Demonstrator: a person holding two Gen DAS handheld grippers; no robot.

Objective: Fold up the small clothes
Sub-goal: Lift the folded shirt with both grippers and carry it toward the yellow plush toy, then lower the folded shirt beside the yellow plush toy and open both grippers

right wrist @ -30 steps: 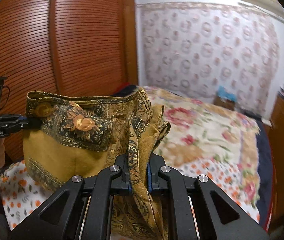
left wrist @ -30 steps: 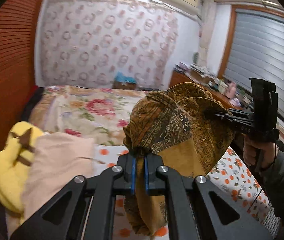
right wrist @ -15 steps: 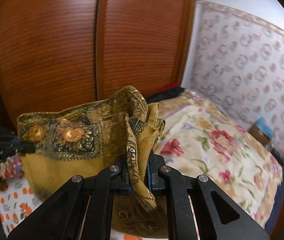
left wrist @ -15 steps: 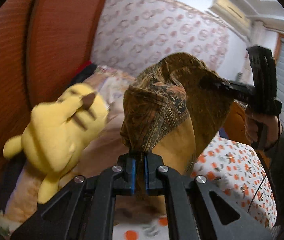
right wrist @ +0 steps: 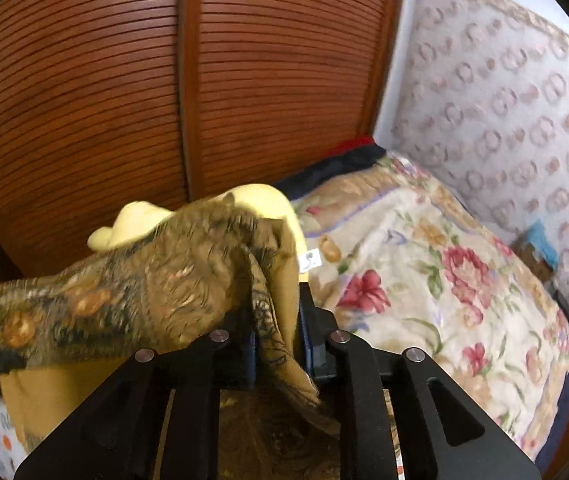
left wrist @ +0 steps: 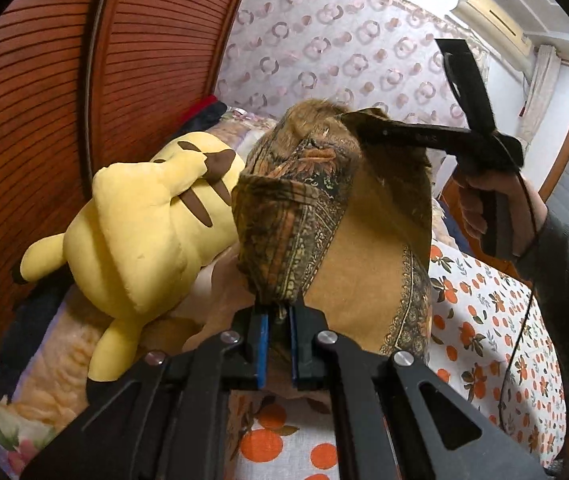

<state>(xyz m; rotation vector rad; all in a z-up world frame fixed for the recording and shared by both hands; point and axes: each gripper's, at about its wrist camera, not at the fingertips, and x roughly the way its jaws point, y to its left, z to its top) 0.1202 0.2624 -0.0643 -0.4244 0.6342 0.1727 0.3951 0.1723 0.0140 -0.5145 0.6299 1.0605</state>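
- While the cloth [left wrist: 364, 248] hangs in the air, filling the middle of the left wrist view, the left gripper [left wrist: 275, 344] at the lower centre has its two blue-lined fingers closed tight on a bunched corner of it.
- At the upper right of that view, the right gripper [left wrist: 368, 130] pinches another edge of the same mustard-brown patterned cloth, with the person's hand [left wrist: 488, 204] wrapped round its handle.
- Seen from the right wrist view, the right gripper [right wrist: 278, 336] sits at the lower centre, its fingers closed on a fold of the cloth [right wrist: 144, 292], which stretches blurred toward the left edge of the frame.
- A yellow plush toy [left wrist: 148, 236] lies at the left of the left wrist view, just beside the cloth; whether they touch cannot be told.
- Under the cloth, at the lower right, spreads a white sheet with orange fruit prints [left wrist: 484, 320].
- A floral bedspread [right wrist: 424, 264] covers the right half of the right wrist view.
- Reddish slatted wooden doors [right wrist: 164, 80] fill the upper left of both views.
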